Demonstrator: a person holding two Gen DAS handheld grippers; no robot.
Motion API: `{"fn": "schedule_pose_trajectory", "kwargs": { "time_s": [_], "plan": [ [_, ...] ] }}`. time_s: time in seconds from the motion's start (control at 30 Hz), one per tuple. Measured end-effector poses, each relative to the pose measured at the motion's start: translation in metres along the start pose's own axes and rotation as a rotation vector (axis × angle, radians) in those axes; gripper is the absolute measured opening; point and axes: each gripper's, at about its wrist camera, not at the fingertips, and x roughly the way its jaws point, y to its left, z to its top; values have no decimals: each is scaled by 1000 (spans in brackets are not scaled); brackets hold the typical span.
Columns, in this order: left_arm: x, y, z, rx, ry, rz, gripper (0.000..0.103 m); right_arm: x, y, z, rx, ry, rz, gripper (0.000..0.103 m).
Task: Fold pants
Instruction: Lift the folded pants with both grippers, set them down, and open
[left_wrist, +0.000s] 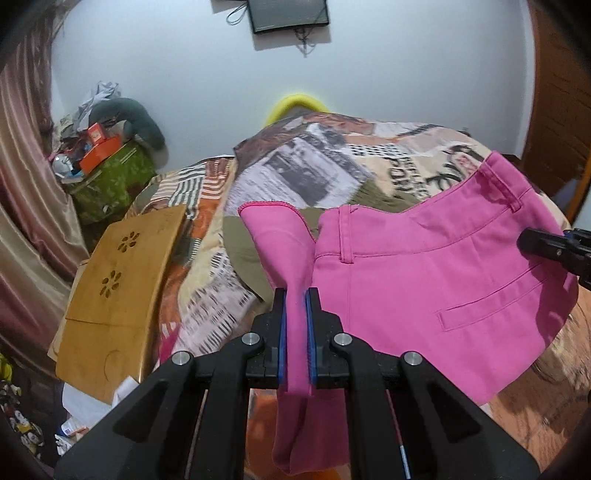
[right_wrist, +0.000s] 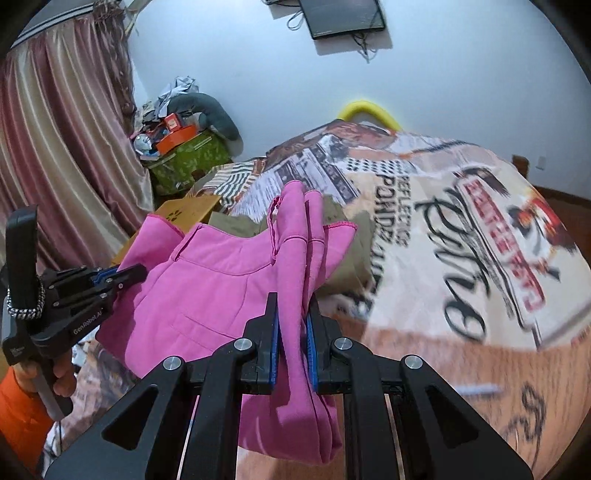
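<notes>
We hold pink pants aloft over bed: left gripper clamped on bunched fabric, right gripper likewise. Mid-carry step. Next, we judge: lower, spread flat, then fold.
</notes>
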Motion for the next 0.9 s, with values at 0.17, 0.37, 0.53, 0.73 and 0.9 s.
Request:
{"fn": "schedule_pose_trajectory", "kwargs": {
  "time_s": [0.17,0.37,0.53,0.73,0.9],
  "plan": [
    [40,16,22,-26,3,29,9,31,3,27,-31,-13,-9,11],
    [83,29,38,-93,6,0,9,69,-2,48,-71,-8,-45,11],
    [128,32,42,-125,18,-9,9,96,-7,51,-96,-21,-92,11],
    [174,40,26,-158,114,-31,10,130,-18,44,-143,35,-147,11],
    [178,46,11,-165,150,-16,11,129,-34,37,-96,67,-143,29]
  ]
}}
